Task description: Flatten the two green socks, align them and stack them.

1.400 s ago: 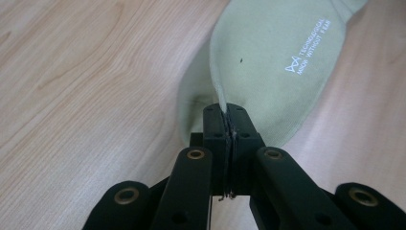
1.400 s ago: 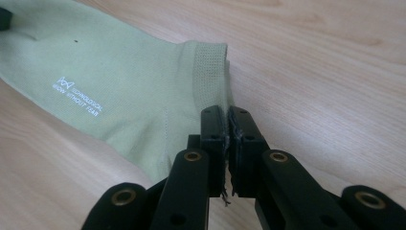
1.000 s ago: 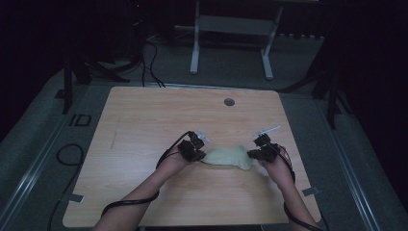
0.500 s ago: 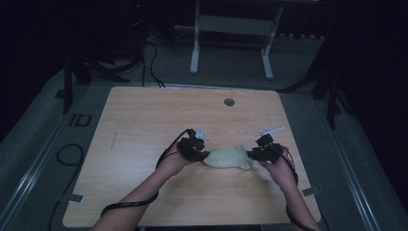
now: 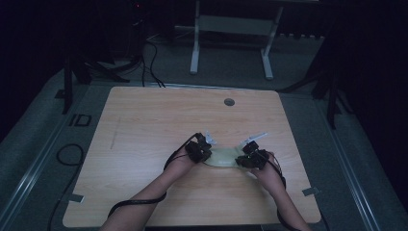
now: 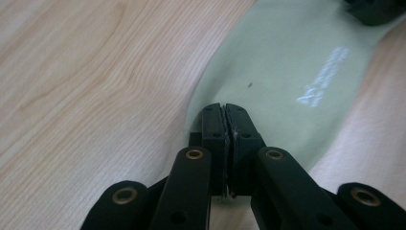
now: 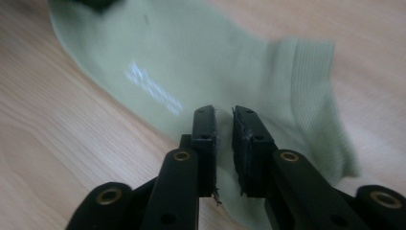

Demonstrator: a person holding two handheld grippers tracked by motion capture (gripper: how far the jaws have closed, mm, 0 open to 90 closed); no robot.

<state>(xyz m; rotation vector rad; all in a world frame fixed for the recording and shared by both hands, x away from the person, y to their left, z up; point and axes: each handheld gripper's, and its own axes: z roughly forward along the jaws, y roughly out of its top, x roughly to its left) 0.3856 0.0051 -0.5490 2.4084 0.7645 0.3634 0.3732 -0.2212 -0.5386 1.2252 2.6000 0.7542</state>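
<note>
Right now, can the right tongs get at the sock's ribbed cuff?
Probably yes. The right tongs sit slightly open over the green sock, with the ribbed cuff just beside them and nothing between.

A sock [image 5: 222, 157] is laid on the table [image 5: 144, 134] between the left gripper [image 5: 201, 147] and right gripper [image 5: 250, 158].

Place: a recording room or lab, dark around the edges.
Table: one light wooden table [image 5: 144, 144] under a fixed camera.
Floor: grey carpet [image 5: 43, 139] with black cables [image 5: 149, 57] on it.
Background: a white metal frame [image 5: 231, 29] and black stands [image 5: 67, 82].
</note>
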